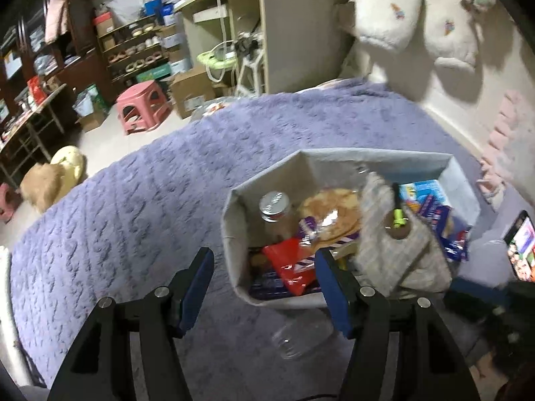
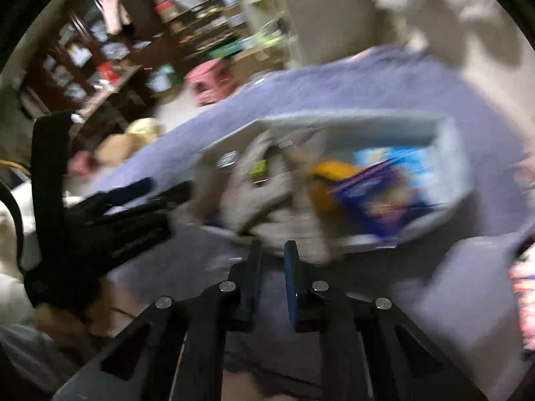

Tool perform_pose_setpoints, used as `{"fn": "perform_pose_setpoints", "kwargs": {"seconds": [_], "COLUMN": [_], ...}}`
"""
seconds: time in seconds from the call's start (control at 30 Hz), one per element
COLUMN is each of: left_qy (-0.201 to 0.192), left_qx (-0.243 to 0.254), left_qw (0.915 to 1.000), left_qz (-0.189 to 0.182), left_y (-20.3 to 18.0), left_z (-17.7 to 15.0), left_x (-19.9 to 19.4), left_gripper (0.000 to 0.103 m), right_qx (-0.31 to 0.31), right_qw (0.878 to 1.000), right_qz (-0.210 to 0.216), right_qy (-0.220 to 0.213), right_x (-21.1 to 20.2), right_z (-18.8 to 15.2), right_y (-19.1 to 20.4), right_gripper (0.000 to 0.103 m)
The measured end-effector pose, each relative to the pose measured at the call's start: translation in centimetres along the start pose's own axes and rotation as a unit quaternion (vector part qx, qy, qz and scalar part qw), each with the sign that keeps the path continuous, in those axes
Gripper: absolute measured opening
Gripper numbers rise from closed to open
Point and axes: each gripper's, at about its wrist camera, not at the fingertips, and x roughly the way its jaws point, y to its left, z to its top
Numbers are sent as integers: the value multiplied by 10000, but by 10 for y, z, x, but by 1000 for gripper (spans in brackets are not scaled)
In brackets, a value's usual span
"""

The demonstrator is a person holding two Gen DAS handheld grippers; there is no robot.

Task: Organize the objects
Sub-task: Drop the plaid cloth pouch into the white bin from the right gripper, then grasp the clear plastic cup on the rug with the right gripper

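Observation:
A grey fabric storage bin (image 1: 374, 157) sits on the purple blanket (image 1: 133, 217). It holds a jar with a metal lid (image 1: 275, 206), a flatbread pack (image 1: 331, 214), a red snack bag (image 1: 287, 265) and blue boxes (image 1: 431, 207). A grey checked cloth pouch (image 1: 391, 250) hangs over the bin's near rim. My left gripper (image 1: 264, 287) is open and empty, just in front of the bin. A clear plastic cup (image 1: 301, 337) lies on the blanket below it. In the blurred right wrist view, my right gripper (image 2: 272, 260) has its fingers close together at the lower edge of the pouch (image 2: 277, 197); the grip is unclear.
A phone (image 1: 520, 250) with a lit screen lies right of the bin. Pillows (image 1: 388, 10) lean on the wall behind the bed. A pink stool (image 1: 143, 107), shelves and boxes stand on the floor to the left. The left gripper also shows in the right wrist view (image 2: 100, 214).

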Motion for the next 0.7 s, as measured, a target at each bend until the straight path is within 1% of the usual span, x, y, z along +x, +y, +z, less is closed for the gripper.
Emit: {"fn": "perform_pose_setpoints", "kwargs": {"seconds": [0.03, 0.07, 0.1, 0.13, 0.17, 0.2, 0.23, 0.27, 0.3, 0.33, 0.37, 0.4, 0.43, 0.47, 0.5, 0.53, 0.6, 0.67, 0.7], "left_qy": [64, 154, 217, 271, 300, 285, 235, 207, 195, 218, 295, 399, 540, 647, 719, 759, 862, 1040, 1097], "left_qx": [-48, -68, -49, -14, 11, 27, 35, 23, -1, -33, -75, -116, -182, -251, -324, -372, -423, -413, -405], "left_qw": [9999, 9997, 9994, 9992, 9990, 9989, 9988, 9986, 9987, 9990, 9991, 9989, 9983, 9975, 9966, 9957, 9928, 9888, 9876], "left_qz": [80, 198, 275, 303, 317, 364, 439, 481, 474, 398, 280, 199, 134, 140, 233, 365, 720, 984, 1044], "left_y": [1, 1, 1, 0, 0, 0, 1, 2, 4, 6, 9, 11, 16, 20, 25, 29, 34, 39, 41], "left_z": [0, 0, 0, 0, 0, -1, -1, -1, -1, -1, -2, -2, -3, -3, -4, -5, -6, -7, -8], "left_x": [4, 9, 12, 15, 16, 15, 11, 8, 5, 3, 2, 3, 6, 9, 12, 15, 22, 32, 35], "left_gripper": [61, 61, 60, 60, 60, 60, 60, 59, 59, 60, 60, 60, 60, 60, 60, 59, 59, 58, 57], "right_qx": [208, 473, 590, 520, 333, 187, 59, 40, 69, 127, 184, 237, 341, 527, 738, 983, 1244, 1574, 1726], "right_qw": [9998, 9981, 9930, 9797, 9623, 9549, 9576, 9673, 9776, 9876, 9940, 9969, 9978, 9960, 9916, 9855, 9802, 9763, 9746], "right_qz": [-2, -202, -409, -899, -1493, -1729, -1547, -1106, -652, -247, 76, 345, 538, 594, 617, 683, 823, 758, 713], "right_qy": [-31, -354, -936, -1716, -2249, -2406, -2430, -2284, -2000, -1543, -1073, -660, -156, 407, 868, 1201, 1305, 1274, 1235], "right_x": [13, 21, 22, 18, 12, 5, -5, -14, -19, -19, -16, -10, -2, 11, 23, 36, 56, 77, 85], "right_z": [4, 7, 7, 2, -6, -9, -10, -8, -6, -2, 0, 1, 0, -1, -4, -8, -12, -14, -15], "right_y": [-3, -7, -10, -8, -2, 3, 6, 6, 7, 8, 9, 10, 11, 11, 9, 6, 4, 1, -1], "right_gripper": [13, 8, 8, 10, 15, 16, 16, 24, 32, 45, 47, 47, 47, 47, 47, 47, 47, 47, 47]}}
